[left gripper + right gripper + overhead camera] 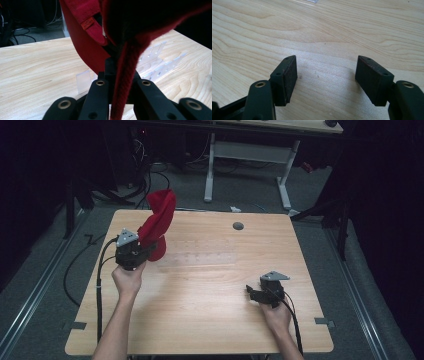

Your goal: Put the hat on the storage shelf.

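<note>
- Left gripper (134,251) pinches the edge of the red cloth (159,220), lifted above the far-left of the desk (210,310) (fabric stands up, partly draped).
- Right gripper (257,292) rests near right, jaws spread, holding nothing.
- Step: lift in hand. Next likely needs the right gripper to catch a free edge.

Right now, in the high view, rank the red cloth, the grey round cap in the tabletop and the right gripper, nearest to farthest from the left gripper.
1. red cloth: clamped in the left gripper, rising above it.
2. grey round cap: far side of the table, right of centre.
3. right gripper: near right, resting low.
</note>
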Action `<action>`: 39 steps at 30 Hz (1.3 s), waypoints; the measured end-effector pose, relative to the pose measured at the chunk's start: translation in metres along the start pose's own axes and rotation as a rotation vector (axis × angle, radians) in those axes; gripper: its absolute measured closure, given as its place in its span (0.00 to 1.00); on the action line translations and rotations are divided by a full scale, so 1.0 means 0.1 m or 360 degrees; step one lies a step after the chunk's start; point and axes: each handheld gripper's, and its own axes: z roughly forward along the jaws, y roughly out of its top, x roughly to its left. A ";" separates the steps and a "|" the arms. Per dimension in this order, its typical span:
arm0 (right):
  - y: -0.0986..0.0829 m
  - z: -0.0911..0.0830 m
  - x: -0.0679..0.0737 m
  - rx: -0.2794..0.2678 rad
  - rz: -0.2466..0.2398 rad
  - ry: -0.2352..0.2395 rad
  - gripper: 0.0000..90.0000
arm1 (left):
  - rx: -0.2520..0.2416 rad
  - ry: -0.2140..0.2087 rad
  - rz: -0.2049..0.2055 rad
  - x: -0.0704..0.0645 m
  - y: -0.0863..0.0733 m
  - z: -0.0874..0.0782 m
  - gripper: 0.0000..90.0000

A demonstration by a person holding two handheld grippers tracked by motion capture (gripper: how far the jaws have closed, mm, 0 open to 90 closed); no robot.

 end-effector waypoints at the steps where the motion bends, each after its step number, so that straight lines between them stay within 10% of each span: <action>1: 0.00 0.00 0.00 0.0000 0.0001 0.0000 0.38 | 0.0003 0.0005 0.0003 0.01 -0.01 0.01 0.95; 39: 0.00 0.00 0.00 0.0000 0.0001 0.0000 0.38 | 0.0054 0.0095 -0.0041 0.17 -0.35 0.12 0.93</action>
